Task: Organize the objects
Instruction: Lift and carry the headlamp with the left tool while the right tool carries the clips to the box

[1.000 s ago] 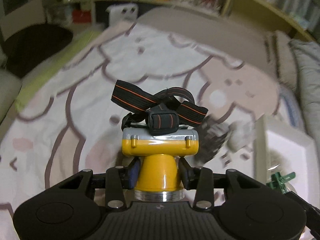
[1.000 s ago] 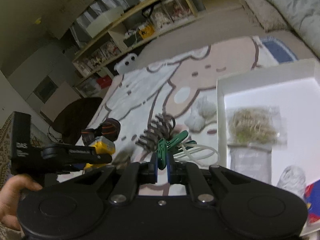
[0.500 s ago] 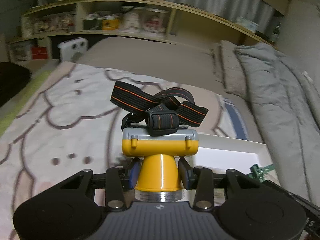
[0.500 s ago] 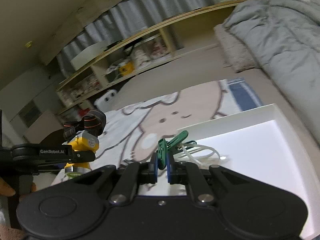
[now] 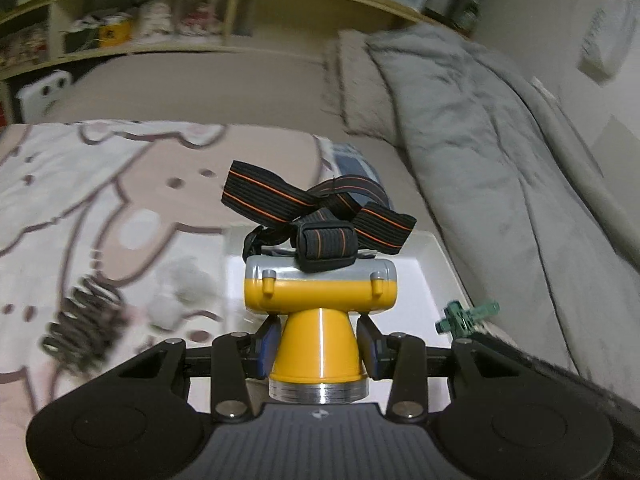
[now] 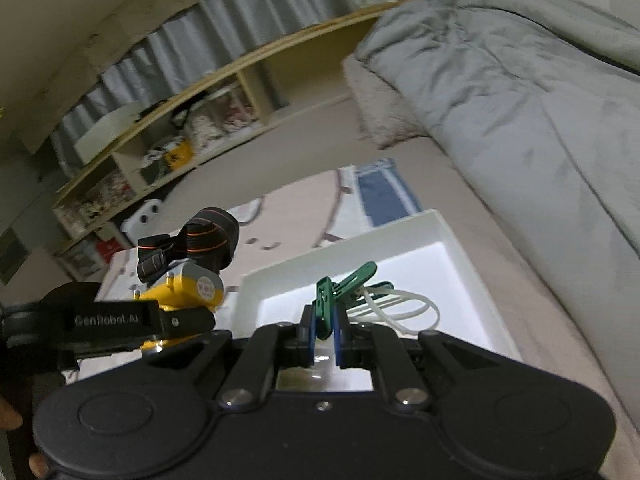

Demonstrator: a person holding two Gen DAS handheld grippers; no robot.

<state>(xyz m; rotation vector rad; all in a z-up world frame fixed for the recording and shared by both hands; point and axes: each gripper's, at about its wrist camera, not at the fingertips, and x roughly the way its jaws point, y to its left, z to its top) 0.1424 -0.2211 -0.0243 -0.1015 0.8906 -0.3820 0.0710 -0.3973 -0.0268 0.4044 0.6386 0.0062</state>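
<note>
The yellow headlamp (image 5: pixel 320 312) sits clamped by its cone in your left gripper (image 5: pixel 318 346), above the white tray's (image 6: pixel 400 236) left edge. Your right gripper (image 6: pixel 323 328) pinches a green clothespin (image 6: pixel 326 304) over that tray.

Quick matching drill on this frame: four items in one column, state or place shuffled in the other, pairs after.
Items:
1. headlamp
2. green clip
3. white tray
4. grey duvet

States:
A. lying on the rug, open side up
B. held in the right tongs
C. piled at the right of the room
D. held in the left tongs

Pairs: 1-D, 2-B, 3-A, 4-C
</note>
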